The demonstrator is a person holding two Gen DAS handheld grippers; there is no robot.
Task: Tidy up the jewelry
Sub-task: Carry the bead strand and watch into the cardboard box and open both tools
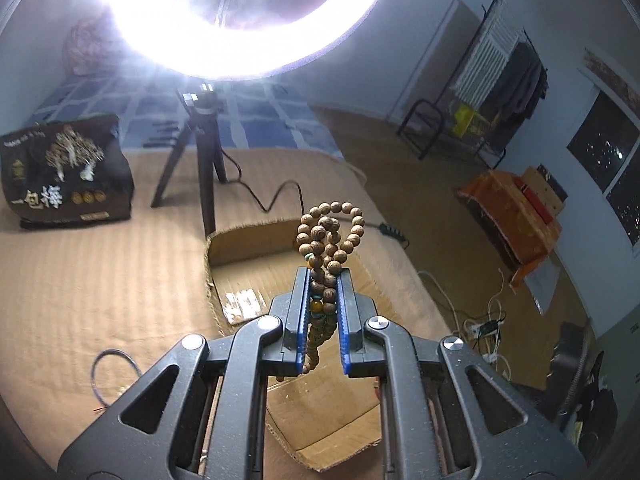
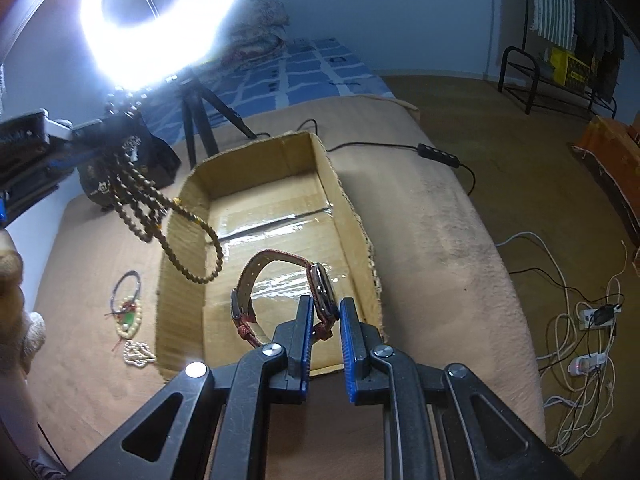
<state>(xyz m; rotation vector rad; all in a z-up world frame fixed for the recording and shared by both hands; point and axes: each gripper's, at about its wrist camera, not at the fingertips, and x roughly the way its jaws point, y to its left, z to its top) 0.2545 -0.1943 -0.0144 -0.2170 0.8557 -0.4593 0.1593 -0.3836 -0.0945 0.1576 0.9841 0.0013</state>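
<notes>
One cardboard box (image 2: 344,200), one watch (image 2: 322,288), one wooden bead strand (image 1: 330,236), three loose bracelets (image 2: 130,312).

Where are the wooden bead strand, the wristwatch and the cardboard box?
wooden bead strand (image 1: 329,236), left wrist view, on the beads looped above the fingertips
wristwatch (image 2: 322,288), right wrist view, on the watch case
cardboard box (image 2: 344,200), right wrist view, on its right wall
</notes>
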